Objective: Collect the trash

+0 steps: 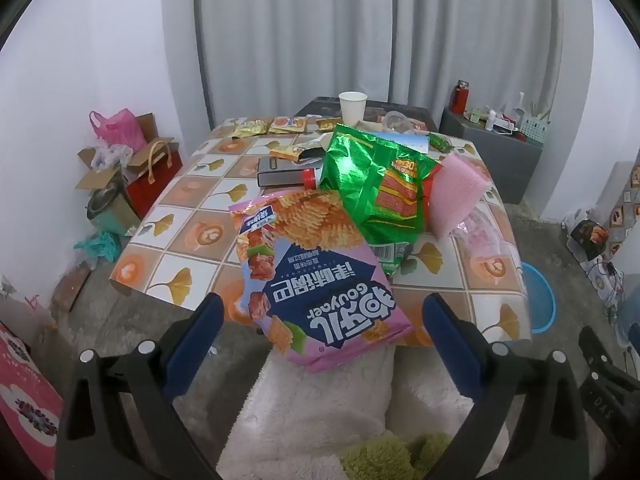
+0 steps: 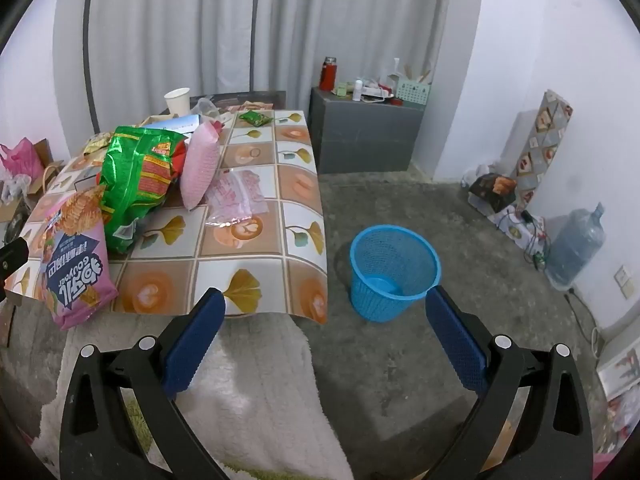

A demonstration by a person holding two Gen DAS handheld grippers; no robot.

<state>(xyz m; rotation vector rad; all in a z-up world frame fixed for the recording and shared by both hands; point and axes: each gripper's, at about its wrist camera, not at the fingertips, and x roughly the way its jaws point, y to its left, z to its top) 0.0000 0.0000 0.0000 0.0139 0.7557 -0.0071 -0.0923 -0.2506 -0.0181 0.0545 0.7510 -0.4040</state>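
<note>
A low table (image 1: 188, 196) (image 2: 256, 280) with a leaf-patterned cover carries snack litter. A pink chip bag (image 1: 316, 280) (image 2: 76, 268) hangs over its near edge. Behind it lie a shiny green bag (image 1: 376, 184) (image 2: 140, 176), a pink pouch (image 1: 456, 192) (image 2: 200, 160) and a clear plastic wrapper (image 2: 236, 196). Small gold packets (image 1: 268, 126) and a paper cup (image 1: 352, 108) (image 2: 178, 100) sit at the far end. My left gripper (image 1: 320, 320) is open, its fingers either side of the pink bag's lower end without touching it. My right gripper (image 2: 324, 316) is open over the floor between the table and a blue mesh bin (image 2: 394, 272) (image 1: 540, 300).
A white fluffy rug (image 1: 320, 408) (image 2: 248, 392) lies below the grippers. Boxes and bags (image 1: 120, 168) crowd the left wall. A grey cabinet (image 2: 364, 136) stands behind the table. A water jug (image 2: 576, 244) and cables (image 2: 532, 240) line the right wall. Bare concrete floor (image 2: 440, 208) surrounds the bin.
</note>
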